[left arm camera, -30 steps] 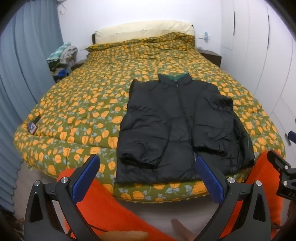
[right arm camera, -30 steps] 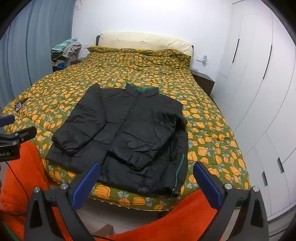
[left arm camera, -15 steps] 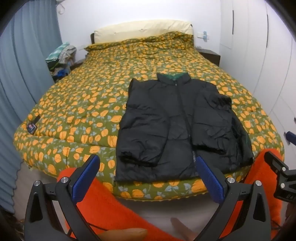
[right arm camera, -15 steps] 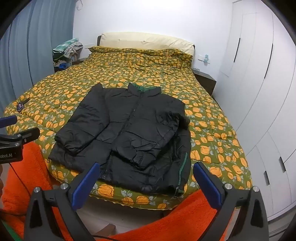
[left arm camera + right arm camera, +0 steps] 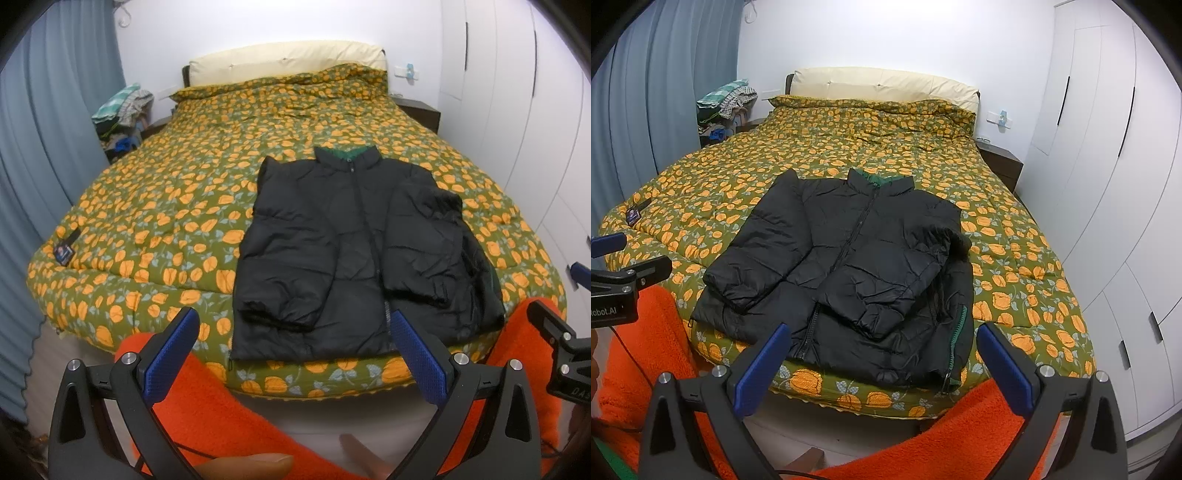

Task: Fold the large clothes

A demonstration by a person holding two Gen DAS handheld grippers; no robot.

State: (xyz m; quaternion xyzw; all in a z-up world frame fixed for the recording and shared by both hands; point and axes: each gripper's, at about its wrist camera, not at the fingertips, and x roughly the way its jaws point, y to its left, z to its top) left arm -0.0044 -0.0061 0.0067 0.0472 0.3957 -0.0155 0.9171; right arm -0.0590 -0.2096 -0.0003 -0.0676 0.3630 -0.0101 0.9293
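A black puffer jacket lies front up at the foot of the bed, collar toward the headboard, zipped, both sleeves folded across its front. It also shows in the right wrist view, where a green zipper edge shows at its right hem. My left gripper is open and empty, held in front of the bed's foot edge, short of the jacket's hem. My right gripper is open and empty, also short of the hem. The right gripper shows at the right edge of the left wrist view.
The bed has a green quilt with orange flowers and a cream headboard. Blue curtains hang on the left, white wardrobe doors stand on the right. A dark nightstand and a clothes pile flank the headboard. Orange fleece sleeves fill the foreground.
Both grippers have drifted slightly; the jacket sits a little higher and farther in the right wrist view. Nothing was gripped or released.
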